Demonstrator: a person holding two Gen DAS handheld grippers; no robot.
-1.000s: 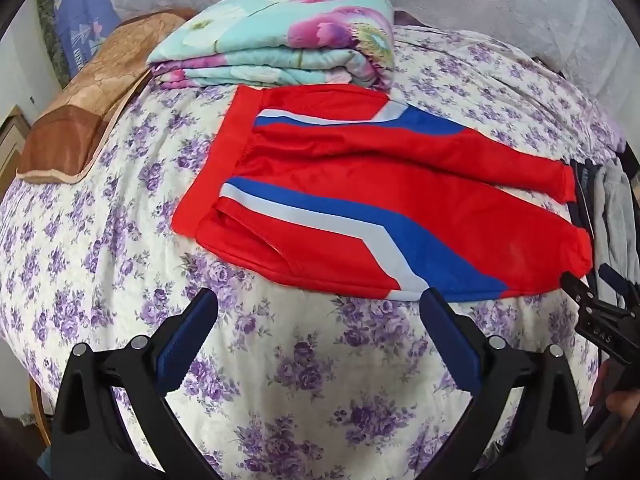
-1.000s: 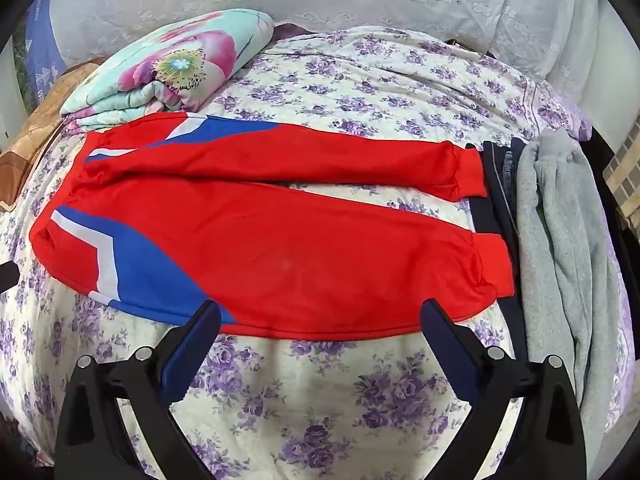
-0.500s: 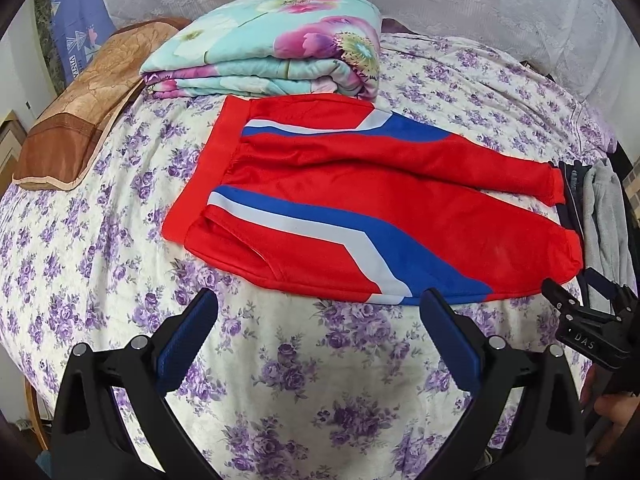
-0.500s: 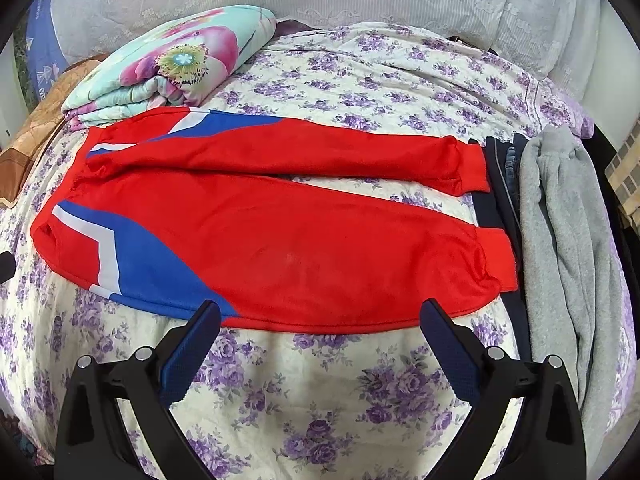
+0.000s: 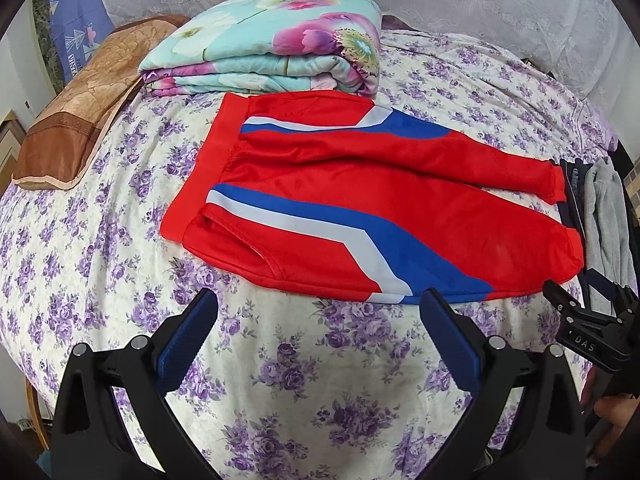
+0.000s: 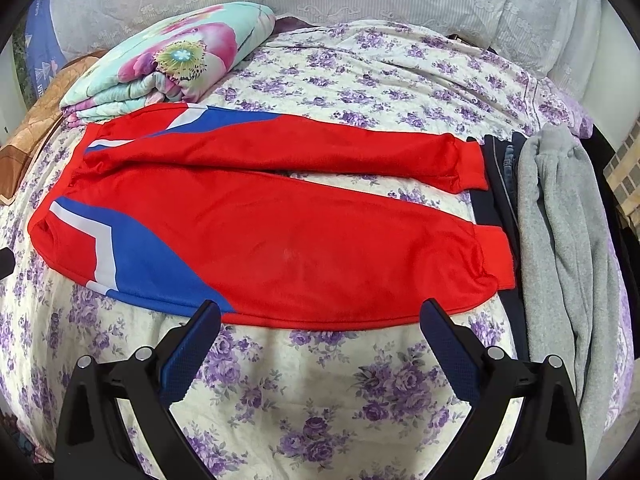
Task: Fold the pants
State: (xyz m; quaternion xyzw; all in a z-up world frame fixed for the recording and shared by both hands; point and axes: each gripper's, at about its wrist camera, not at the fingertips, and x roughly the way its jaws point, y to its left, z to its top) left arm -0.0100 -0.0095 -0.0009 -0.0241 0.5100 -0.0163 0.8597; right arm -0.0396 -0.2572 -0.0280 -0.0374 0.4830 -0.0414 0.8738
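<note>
Red pants (image 5: pixel 400 200) (image 6: pixel 288 240) with blue and white side stripes lie flat on the bed, waistband to the left, both cuffs to the right, the two legs slightly apart. My left gripper (image 5: pixel 318 304) is open above the bedsheet, just short of the pants' near hem below the stripe. My right gripper (image 6: pixel 320 314) is open too, its fingertips at the near edge of the front leg, nothing between them. The right gripper's black body (image 5: pixel 588 332) shows at the right edge of the left wrist view.
A folded floral quilt (image 5: pixel 276 52) (image 6: pixel 172 60) lies behind the waistband. A brown pillow (image 5: pixel 84 108) is at the far left. Dark pants (image 6: pixel 500 184) and a grey garment (image 6: pixel 564 248) lie along the right by the cuffs. The purple-flowered bedsheet (image 6: pixel 320 392) spreads in front.
Both grippers have pulled back a little from the bed, so the pants sit slightly farther and higher in both views. The pants have not moved. Both grippers stay open.
</note>
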